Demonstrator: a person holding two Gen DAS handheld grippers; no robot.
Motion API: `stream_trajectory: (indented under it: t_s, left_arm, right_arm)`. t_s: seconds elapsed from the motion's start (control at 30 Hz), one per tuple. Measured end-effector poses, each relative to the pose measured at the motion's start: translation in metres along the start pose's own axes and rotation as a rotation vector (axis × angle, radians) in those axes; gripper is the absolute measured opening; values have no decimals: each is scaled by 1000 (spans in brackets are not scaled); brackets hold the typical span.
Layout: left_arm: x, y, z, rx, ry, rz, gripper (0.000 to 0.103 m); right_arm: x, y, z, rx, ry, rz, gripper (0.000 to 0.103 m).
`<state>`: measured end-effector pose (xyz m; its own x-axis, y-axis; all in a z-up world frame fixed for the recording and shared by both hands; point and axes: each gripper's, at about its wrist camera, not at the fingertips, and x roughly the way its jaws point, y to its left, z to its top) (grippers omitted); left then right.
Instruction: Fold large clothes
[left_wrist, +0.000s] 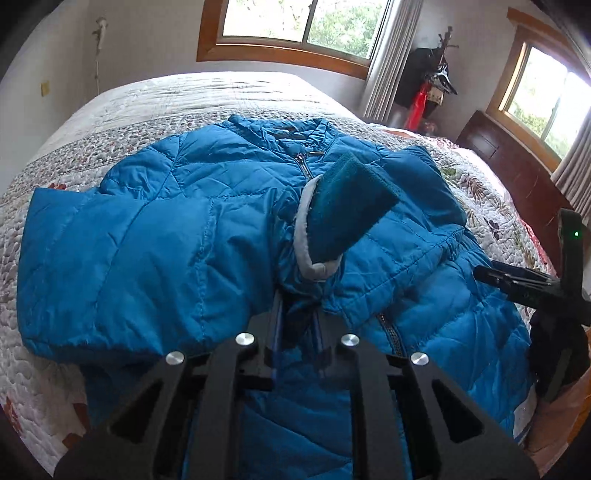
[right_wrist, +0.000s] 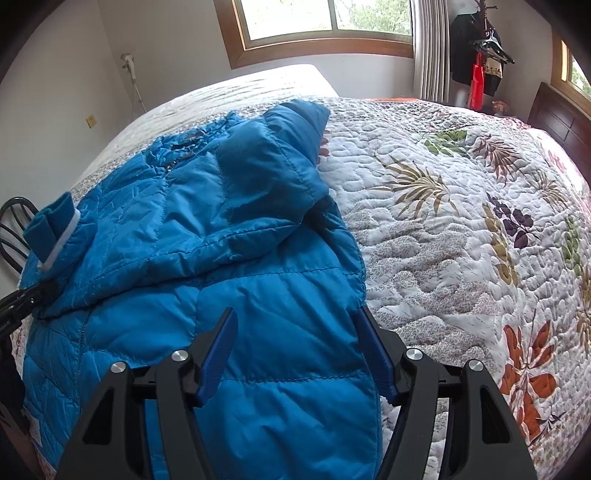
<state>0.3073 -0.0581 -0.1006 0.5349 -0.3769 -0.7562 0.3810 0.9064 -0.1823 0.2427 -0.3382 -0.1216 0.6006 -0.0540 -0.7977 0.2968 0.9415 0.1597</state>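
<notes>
A blue quilted jacket (left_wrist: 155, 229) lies front up on the bed, collar toward the far window. It also shows in the right wrist view (right_wrist: 207, 236). Its right sleeve is folded across the chest, with the teal fleece cuff (left_wrist: 347, 206) and white trim sticking up. My left gripper (left_wrist: 297, 306) is shut on the sleeve fabric just below that cuff. My right gripper (right_wrist: 295, 325) is open and empty, hovering over the jacket's lower right edge. The right gripper also shows at the right of the left wrist view (left_wrist: 517, 284).
The bed carries a white quilt with leaf prints (right_wrist: 461, 229). A window (left_wrist: 303, 22) is on the far wall, with curtains (left_wrist: 388, 62) and hanging clothes (left_wrist: 428, 81) in the corner. A dark headboard (right_wrist: 561, 118) is at right. A black chair back (right_wrist: 14, 229) stands at left.
</notes>
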Motion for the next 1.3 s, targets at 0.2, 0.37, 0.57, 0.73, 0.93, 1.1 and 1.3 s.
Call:
stream_trajectory:
  t_s: [0.2, 0.37, 0.57, 0.73, 0.93, 1.1, 1.3]
  left_arm:
    - [-43, 10, 1, -4, -68, -7, 48]
    - [-70, 25, -1, -10, -132, 29, 52]
    - [-45, 59, 0, -102, -69, 132, 52]
    - [-25, 73, -2, -126, -39, 157, 52]
    - [-27, 72, -4, -117, -56, 148, 52]
    - [-37, 69, -6, -107, -85, 139, 52]
    - [-76, 74, -1, -130, -222, 119, 52]
  right_arm:
    - [-18, 20, 8, -22, -24, 12, 71]
    - [-30, 55, 19, -65, -7, 193, 70]
    - [-17, 128, 28, -197, 60, 207, 70]
    - [1, 167, 36, -230, 116, 229, 72]
    - [40, 191, 40, -214, 192, 283, 63]
    - [43, 192, 39, -210, 175, 379, 17]
    - [-2, 151, 55, -136, 46, 387, 16]
